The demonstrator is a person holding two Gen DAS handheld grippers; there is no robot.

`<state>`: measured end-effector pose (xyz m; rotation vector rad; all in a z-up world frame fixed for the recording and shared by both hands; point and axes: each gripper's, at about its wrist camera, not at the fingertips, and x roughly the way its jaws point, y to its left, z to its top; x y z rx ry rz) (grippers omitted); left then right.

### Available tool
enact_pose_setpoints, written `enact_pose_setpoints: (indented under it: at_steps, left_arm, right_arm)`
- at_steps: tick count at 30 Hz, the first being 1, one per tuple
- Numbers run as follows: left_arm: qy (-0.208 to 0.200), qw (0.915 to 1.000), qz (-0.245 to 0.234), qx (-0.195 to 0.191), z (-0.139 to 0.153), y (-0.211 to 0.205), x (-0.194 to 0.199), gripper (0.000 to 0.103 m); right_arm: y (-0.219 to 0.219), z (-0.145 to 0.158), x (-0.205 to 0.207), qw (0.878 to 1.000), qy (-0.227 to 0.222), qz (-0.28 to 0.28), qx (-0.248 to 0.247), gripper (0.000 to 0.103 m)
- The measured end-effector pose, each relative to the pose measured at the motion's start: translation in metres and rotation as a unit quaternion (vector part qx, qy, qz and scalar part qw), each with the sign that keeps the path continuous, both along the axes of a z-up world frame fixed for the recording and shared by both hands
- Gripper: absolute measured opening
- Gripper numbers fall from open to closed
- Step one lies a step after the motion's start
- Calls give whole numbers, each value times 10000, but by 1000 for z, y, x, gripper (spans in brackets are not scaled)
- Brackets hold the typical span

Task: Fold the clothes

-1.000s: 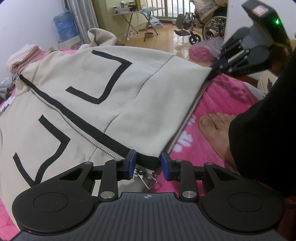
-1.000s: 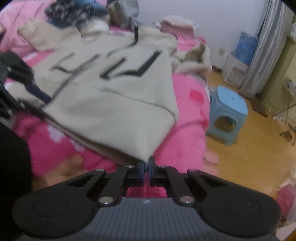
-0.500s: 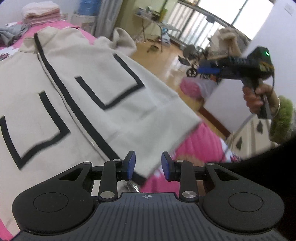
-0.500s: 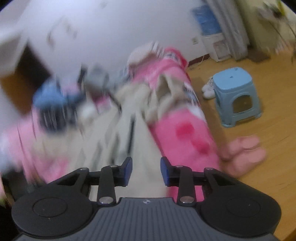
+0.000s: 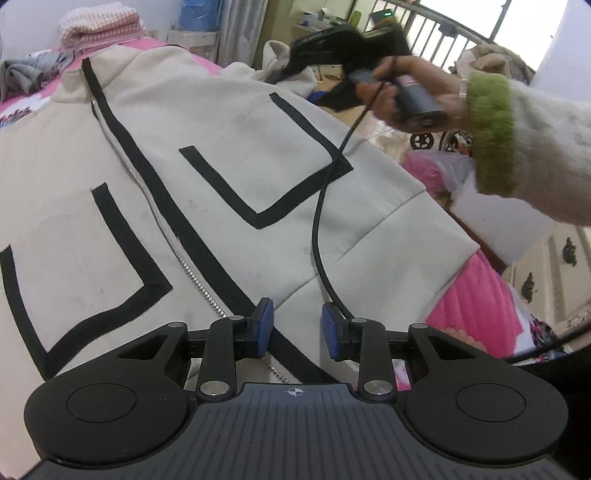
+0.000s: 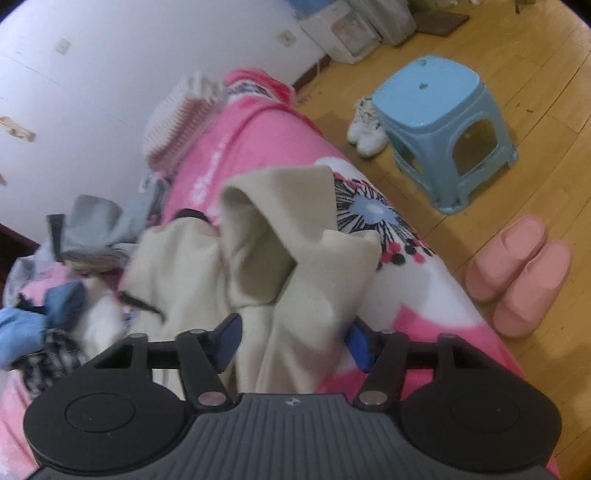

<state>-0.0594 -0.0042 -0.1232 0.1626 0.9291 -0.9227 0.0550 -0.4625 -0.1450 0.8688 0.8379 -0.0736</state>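
Currently, cream zip-front jacket with black angular stripes (image 5: 229,177) spread flat on pink blanket (image 5: 476,302). Left gripper (image 5: 297,326) agape, empty, over hem. Right gripper (image 6: 291,341) wide, crumpled sleeve (image 6: 295,266) straddled, ungripped.

Home bedroom, pink bed (image 6: 258,140) (slippers (image 6: 517,269) beside)

Left wrist view is looking low and close across the cream jacket (image 5: 229,155) lying on the bed, facing the balcony railing (image 5: 436,22). Right wrist view is looking down from just above the jacket's bunched hood end toward the wooden floor and blue stool (image 6: 443,125). Both are sharing the jacket and pink bedding (image 6: 258,133).
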Motion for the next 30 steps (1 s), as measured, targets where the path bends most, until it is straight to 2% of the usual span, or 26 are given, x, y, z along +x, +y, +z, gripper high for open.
enact_pose_setpoints:
  at_steps: [1,2,5,8,10,15,19,24,27,30]
  left_arm:
    - [33,10000,11,-28,-1,1,1,30]
    - [67,10000,19,-54,-2,2,2,30]
    - [258,9995,55,-154,-4,7,2,30]
    - [377,9991,-16,-204,-6,10,6,30]
    - [404,9989,-86,-205,-7,11,7,30]
    - [380,9989,-197,-189,-8,11,7,30]
    - [382,9988,-225,-201,-8,14,4,30]
    - [278,9991,-293,-143,-7,10,2,30]
    - [174,9993,-332,-65,-5,7,-1,30]
    - [61,9993,-366,23,-4,4,-4,30]
  right_arm:
    - [2,-1,3,10000,-40,5,-61,14]
    - [2,3,4,9997,-168,-5,-184,8]
    - [-2,33,1,9949,-731,-78,-695,6]
    - [-14,71,3,9852,-1215,-174,-1201,5]
    - [-22,93,7,9788,-1385,-189,-1497,5]
    - [-33,116,30,9720,-1338,-27,-1929,5]
    - [-31,101,46,9652,-985,171,-2416,5]
    - [-57,62,47,9825,-427,-205,-1801,8]
    - [-78,42,36,9900,-120,-532,-1303,19]
    - [-95,42,11,9918,-128,-749,-1029,24]
